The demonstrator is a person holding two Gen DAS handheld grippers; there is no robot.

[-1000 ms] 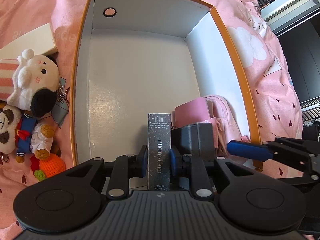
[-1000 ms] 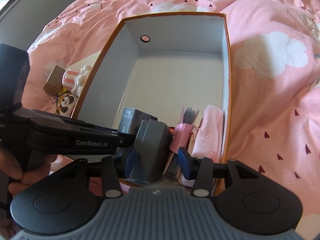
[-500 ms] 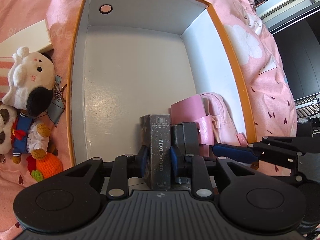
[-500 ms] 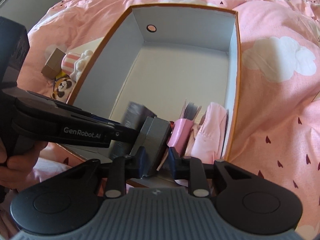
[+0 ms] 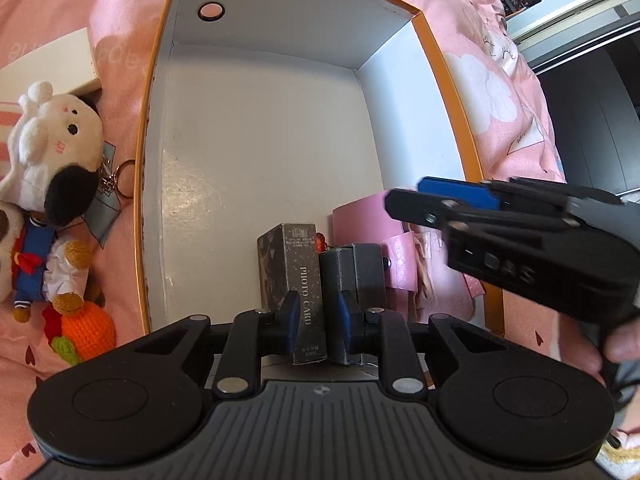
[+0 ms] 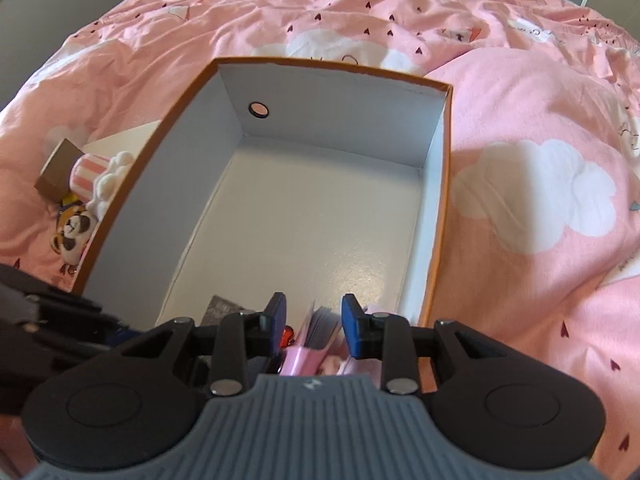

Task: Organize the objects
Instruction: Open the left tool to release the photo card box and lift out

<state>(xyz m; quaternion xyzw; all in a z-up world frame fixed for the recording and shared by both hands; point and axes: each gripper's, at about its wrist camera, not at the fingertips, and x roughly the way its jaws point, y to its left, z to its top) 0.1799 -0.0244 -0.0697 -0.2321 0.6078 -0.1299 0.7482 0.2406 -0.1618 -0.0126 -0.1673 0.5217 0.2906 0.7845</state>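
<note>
Several things already stood in the near end of the orange-rimmed box (image 5: pixel 448 92): the dark photo-card pack (image 5: pixel 300 280), a grey box (image 5: pixel 360 272) touching it on its right, and some pink items (image 5: pixel 376 224) packed toward the right wall, with a fan of cards (image 6: pixel 322 320) among them in the right wrist view. My left gripper (image 5: pixel 318 316) sat with its blue pads on either side of the photo-card pack; they looked set against it, though I judged it already rested upright on the box floor, so that placement seemed all but finished. My right gripper (image 6: pixel 313 318) hung above the pink items with its jaws parted and nothing between them, so I took it as free for the next pick. Most of the box floor beyond that row was bare. Outside the box, on the pink bed (image 6: pixel 520 140), the work was plainly not done: a white and black plush (image 5: pixel 56 152), a small doll in blue (image 5: pixel 36 256), an orange knitted toy (image 5: pixel 86 328), a cream flat box (image 5: pixel 48 64), a striped pink plush (image 6: pixel 94 172) and a brown carton (image 6: pixel 56 168) lay just beside the left wall. By my reckoning I was under halfway through.
</note>
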